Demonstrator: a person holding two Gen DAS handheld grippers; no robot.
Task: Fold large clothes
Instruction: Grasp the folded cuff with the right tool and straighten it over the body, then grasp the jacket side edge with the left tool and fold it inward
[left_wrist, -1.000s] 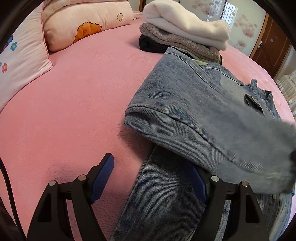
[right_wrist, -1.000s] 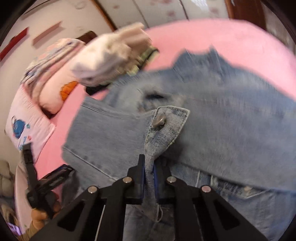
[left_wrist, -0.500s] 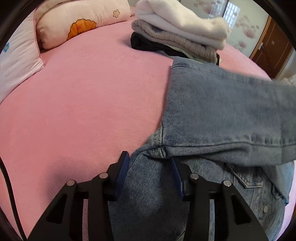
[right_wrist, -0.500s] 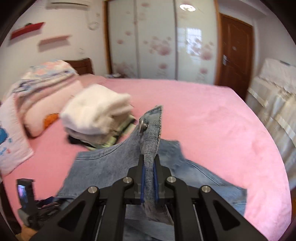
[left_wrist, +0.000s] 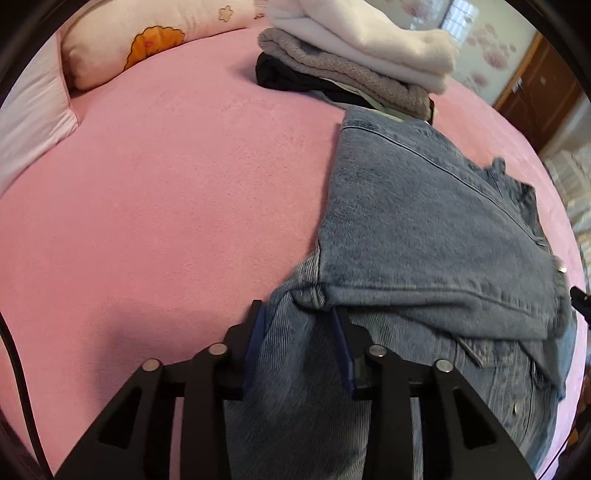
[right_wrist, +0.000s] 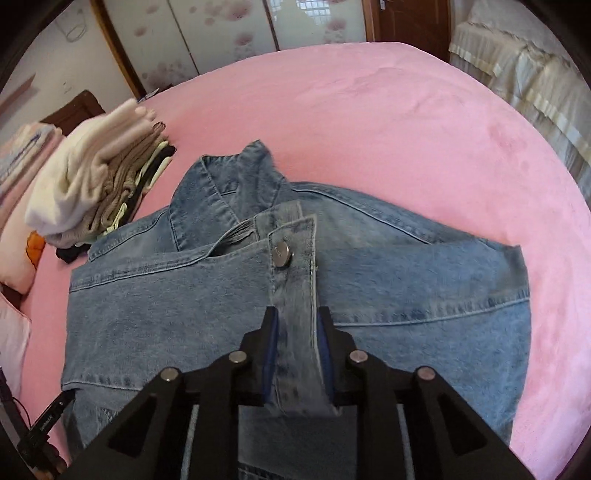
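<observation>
Pink bed (right_wrist: 424, 122). Denim jacket (right_wrist: 166, 314): heavy, stiff; grab seams. Left gripper (left_wrist: 297, 336) part-closed around hem; right gripper (right_wrist: 297, 336) just loosening off cuff (right_wrist: 295, 266).

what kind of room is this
Most likely a bedroom: a wide bed with a pink cover, pillows at its head, and a sliding-door wardrobe with a flower pattern behind it.
</observation>
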